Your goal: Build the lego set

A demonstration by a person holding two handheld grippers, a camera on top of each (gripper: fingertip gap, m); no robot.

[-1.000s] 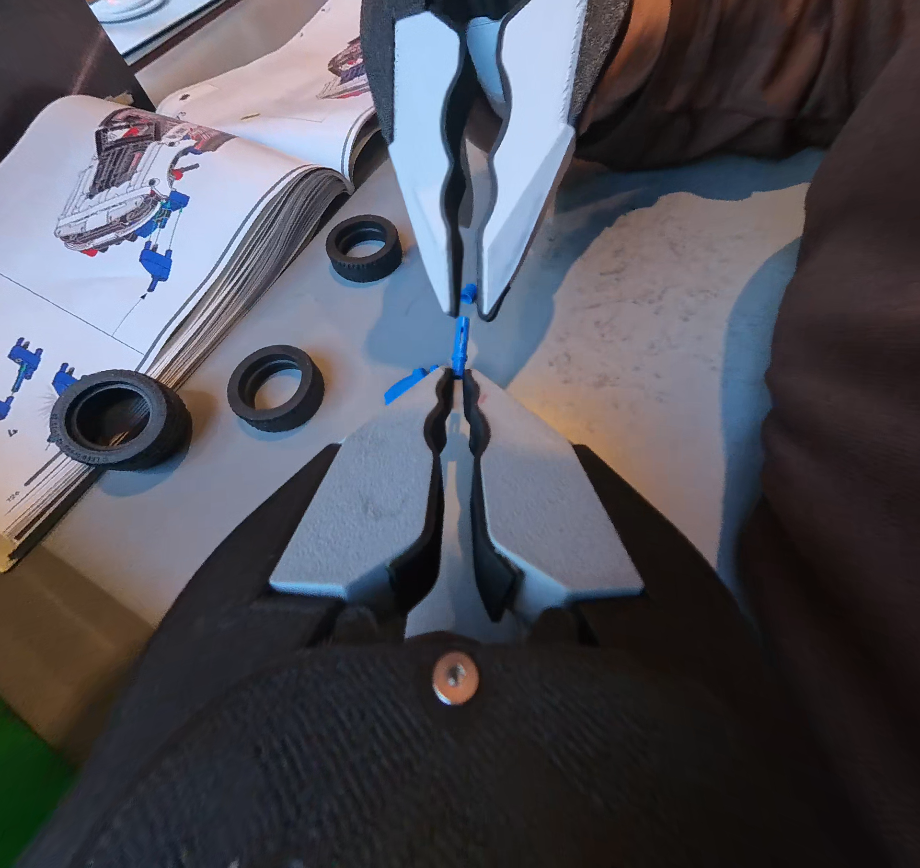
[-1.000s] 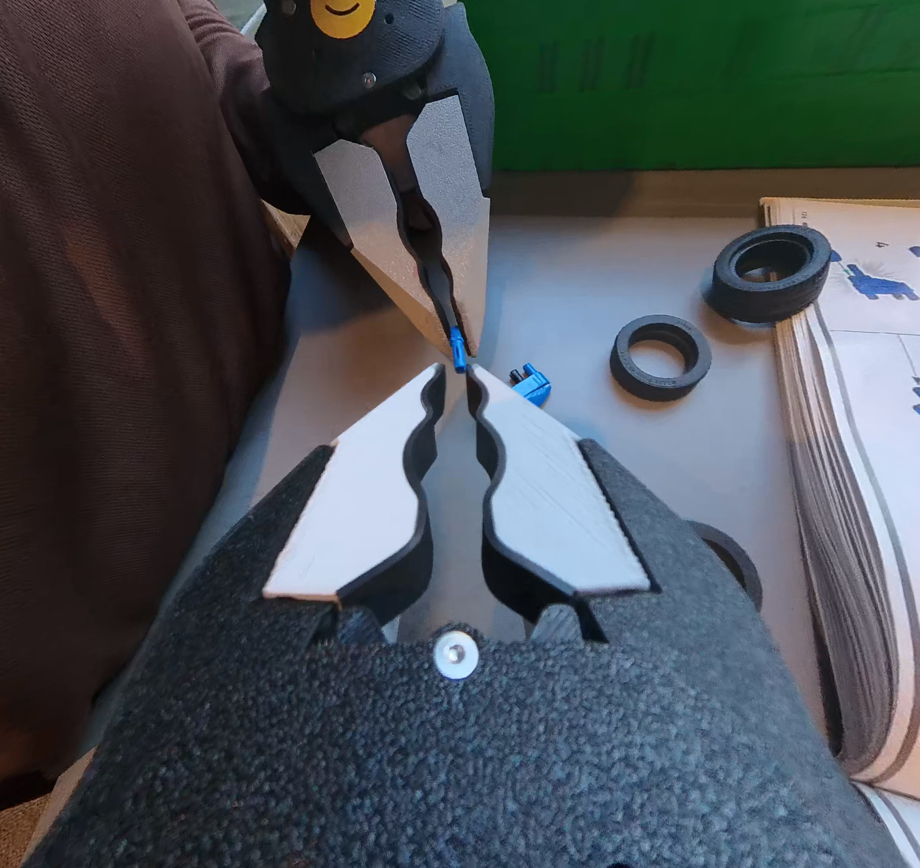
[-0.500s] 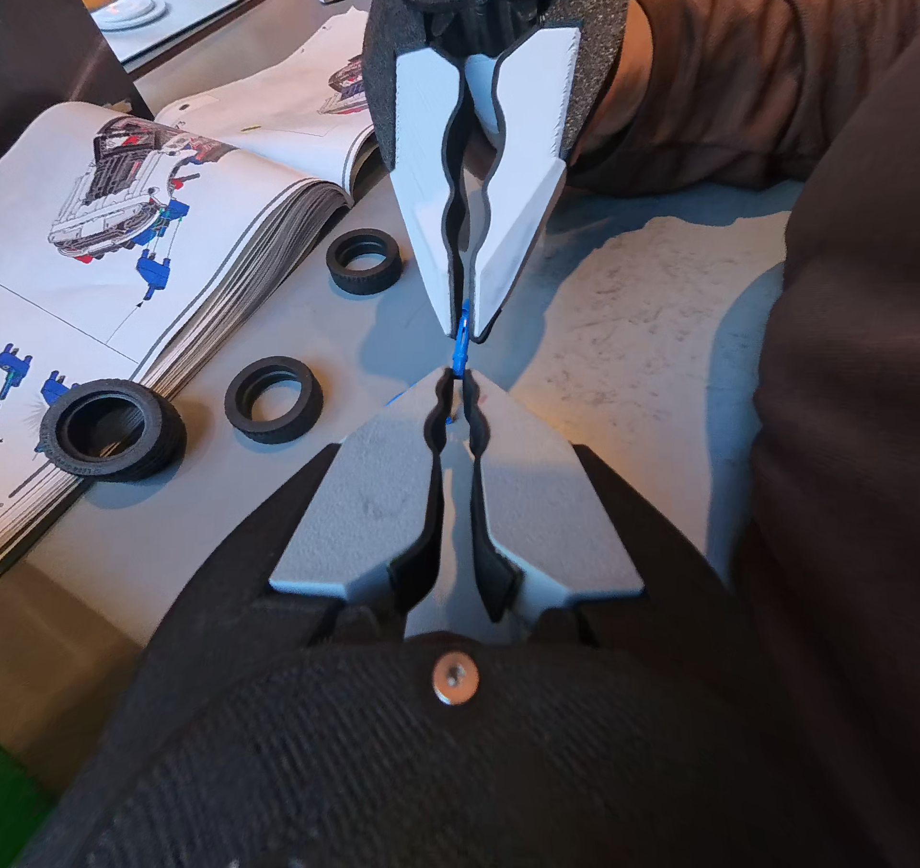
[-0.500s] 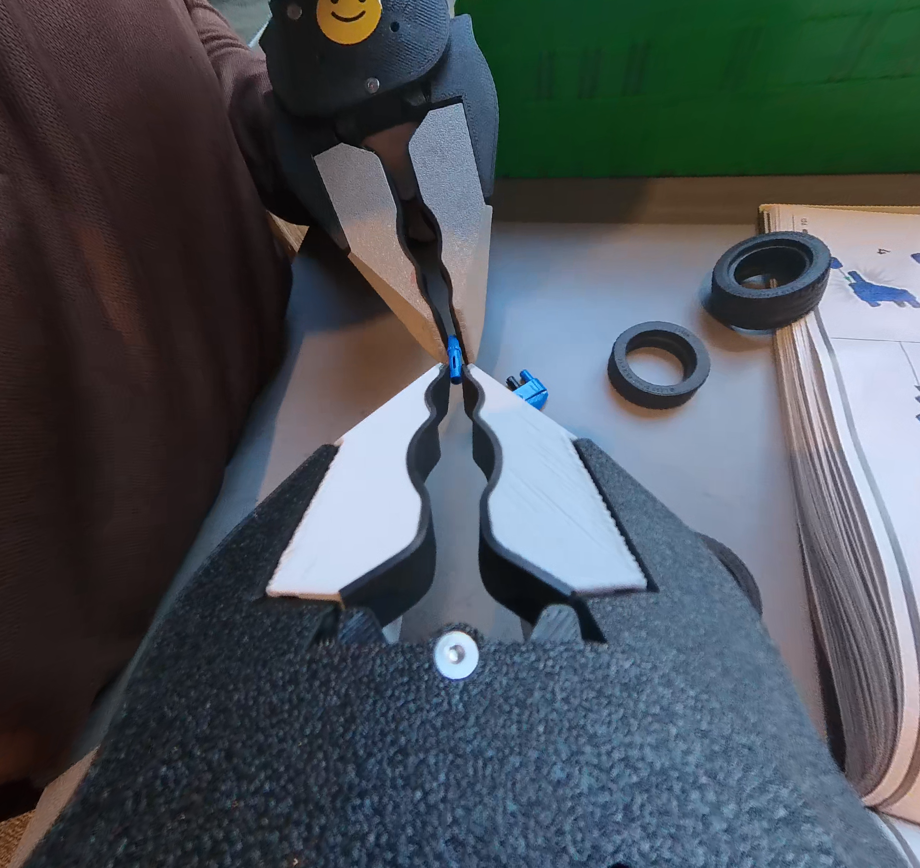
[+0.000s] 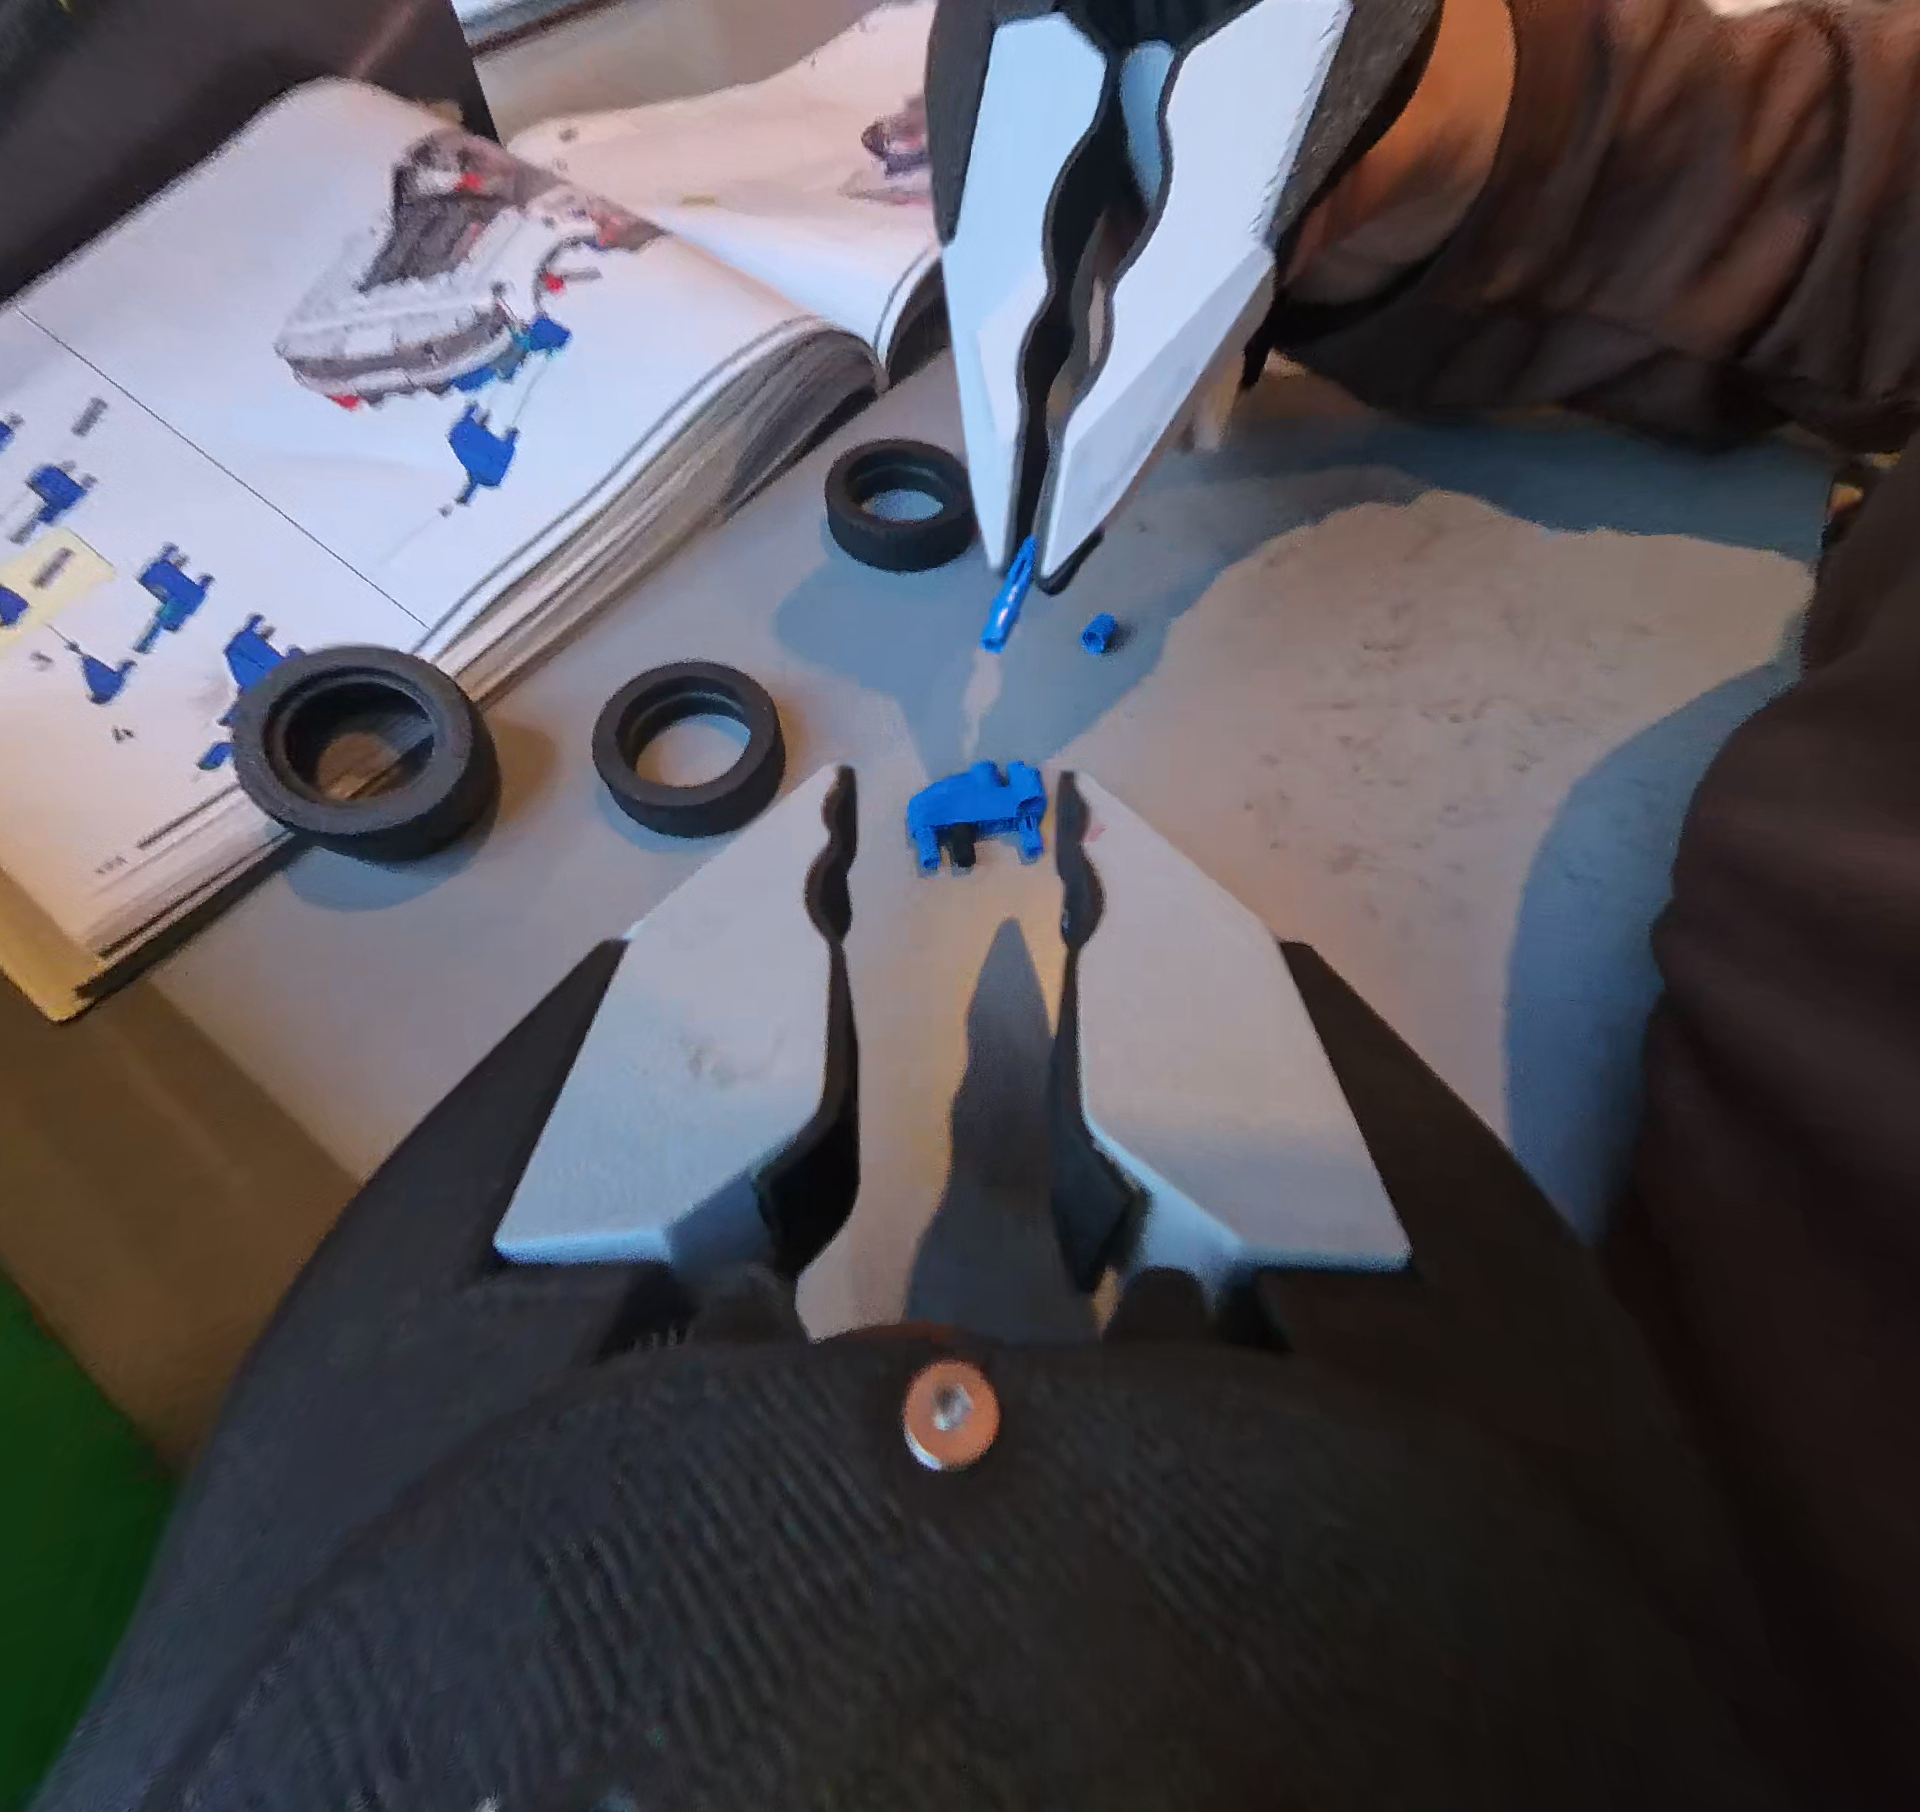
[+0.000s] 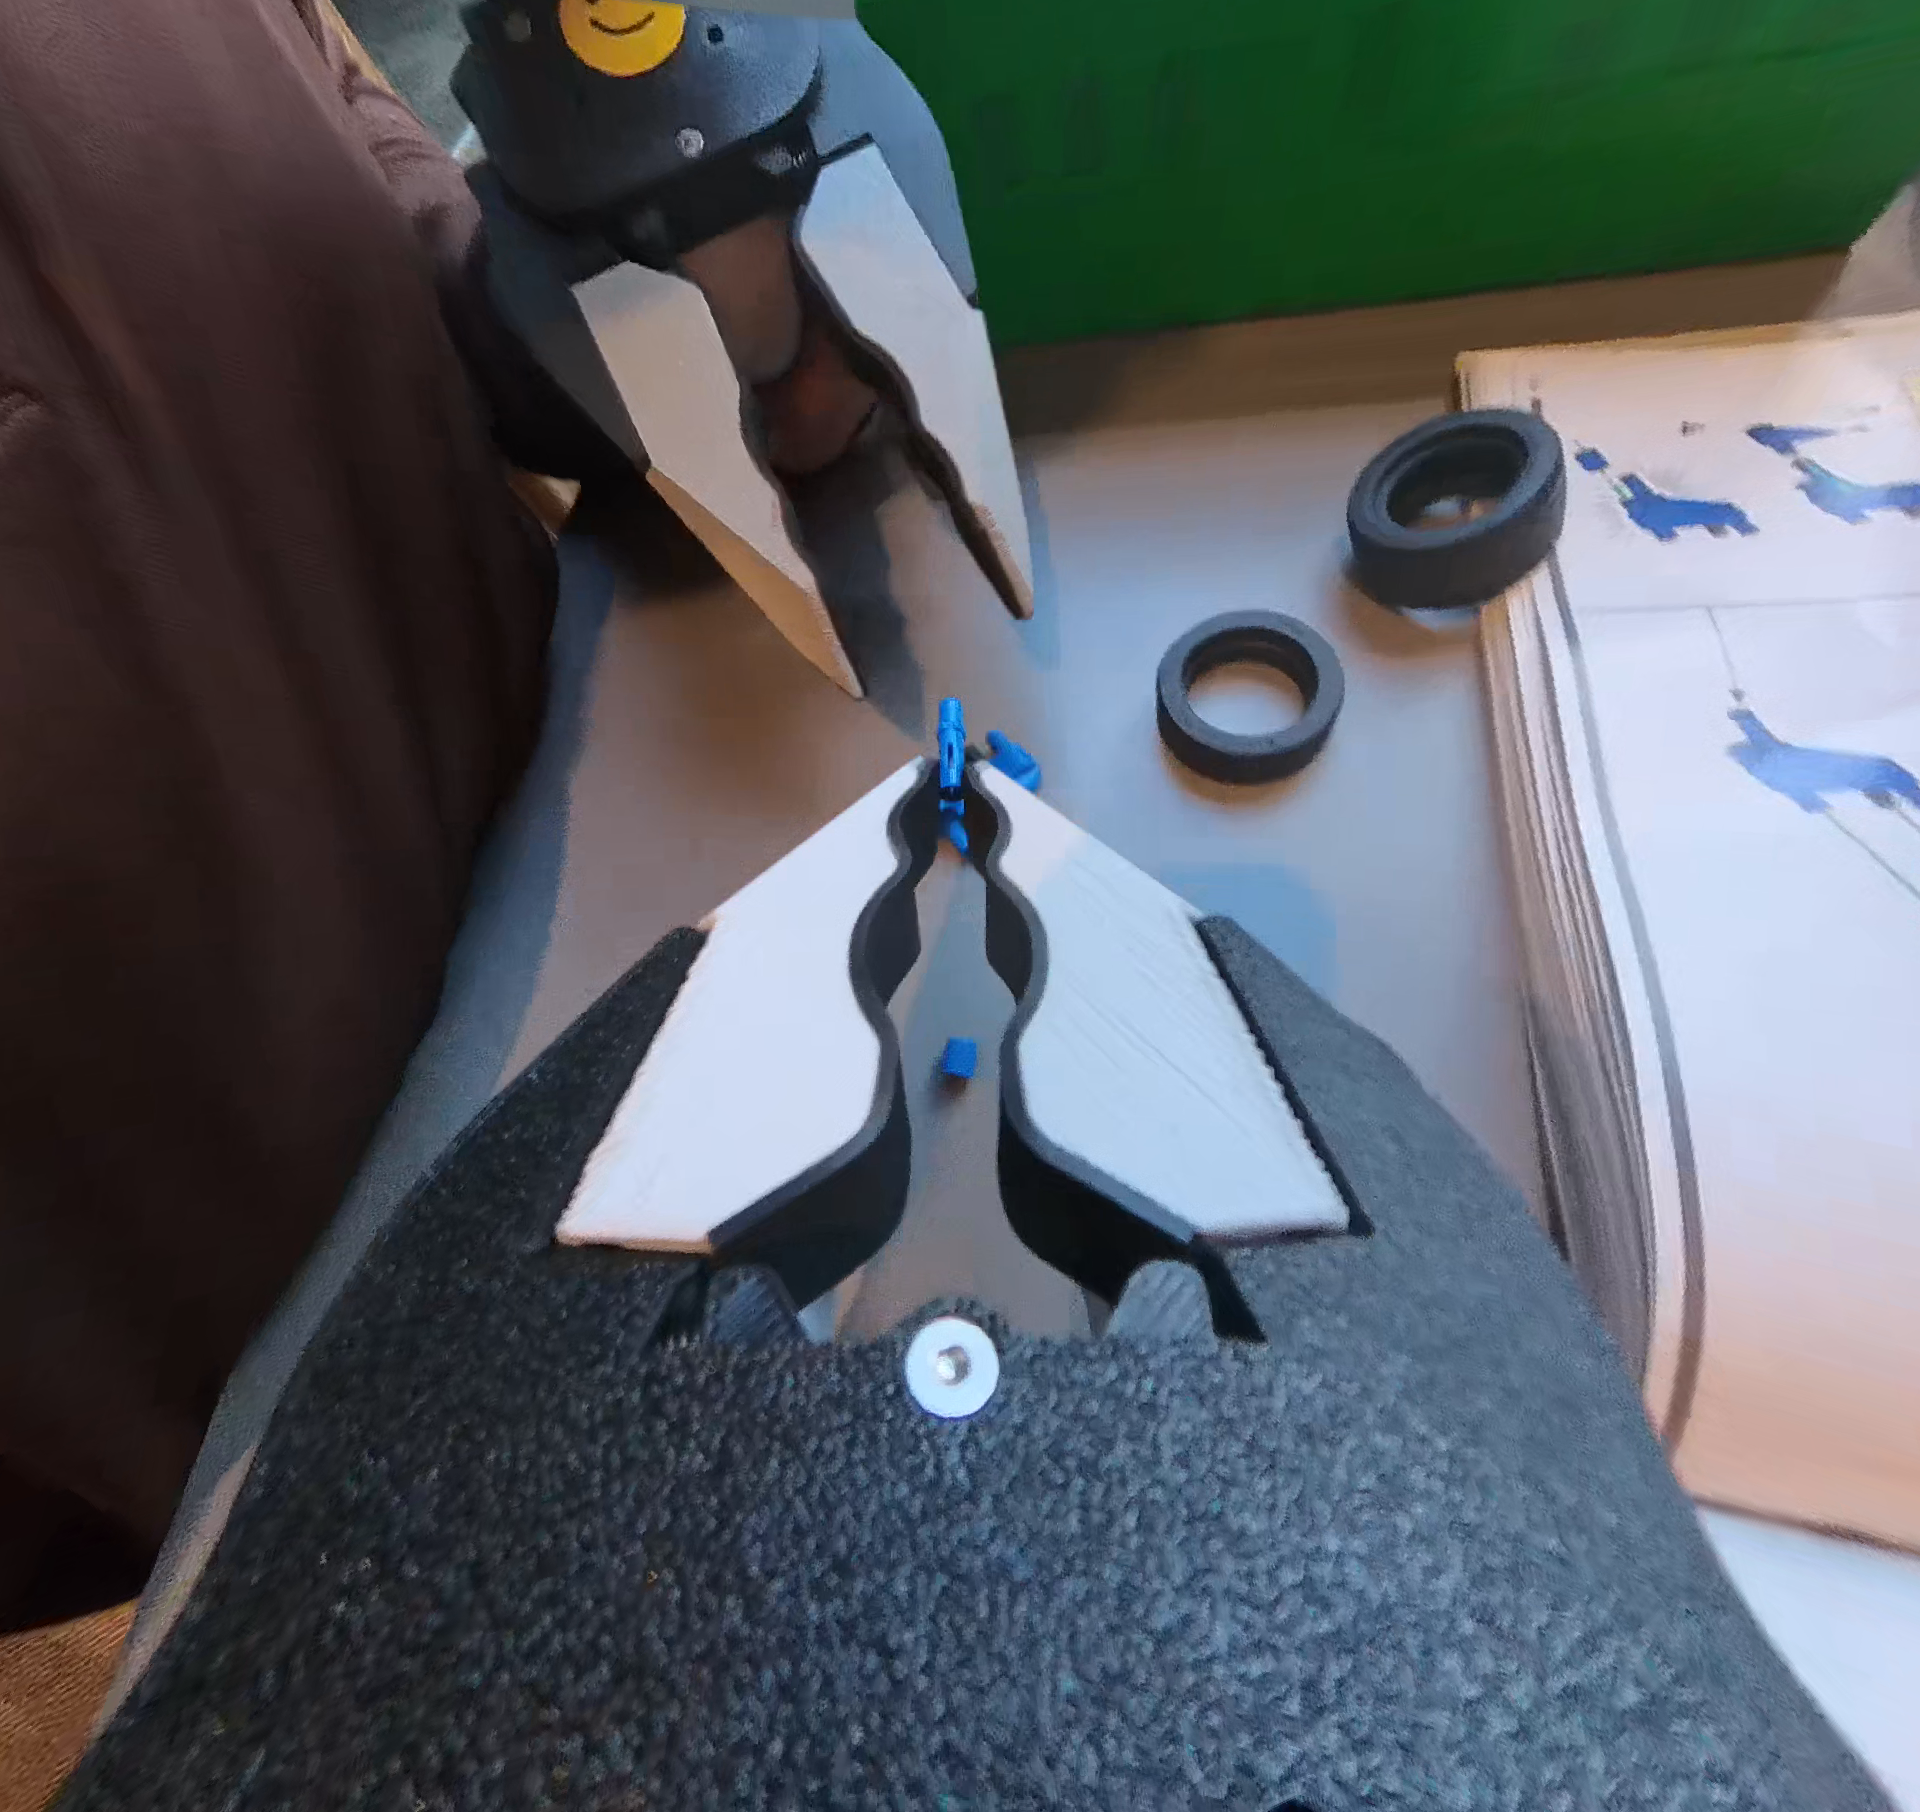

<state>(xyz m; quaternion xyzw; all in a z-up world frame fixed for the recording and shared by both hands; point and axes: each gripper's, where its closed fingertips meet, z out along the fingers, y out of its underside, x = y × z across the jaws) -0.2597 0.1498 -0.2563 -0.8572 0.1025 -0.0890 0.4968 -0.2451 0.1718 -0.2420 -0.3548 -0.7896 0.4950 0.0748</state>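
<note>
The thin blue pin [image 6: 951, 760] you are working with is a slim ribbed peg, pinched at the very tips of your right gripper [image 6: 948, 775], which is clenched on it so that most of the pin sticks out past the fingertips, tilted down over the grey worktop [image 5: 1403, 723]. Directly below, a small blue bush [image 5: 1097, 634] lies loose on the worktop, apart from the pin. A chunkier blue connector piece [image 5: 977, 813] with black pegs underneath rests flat just ahead of your left gripper [image 5: 951, 806], whose jaws are spread wide and grasp nothing. Two black tyres [image 5: 688, 761] sit on the worktop farther toward the instruction book [image 5: 436, 432], and a third, fatter tyre [image 5: 364, 750] rests on the book's near corner. Beyond lies a green bin [image 6: 1403, 100].
</note>
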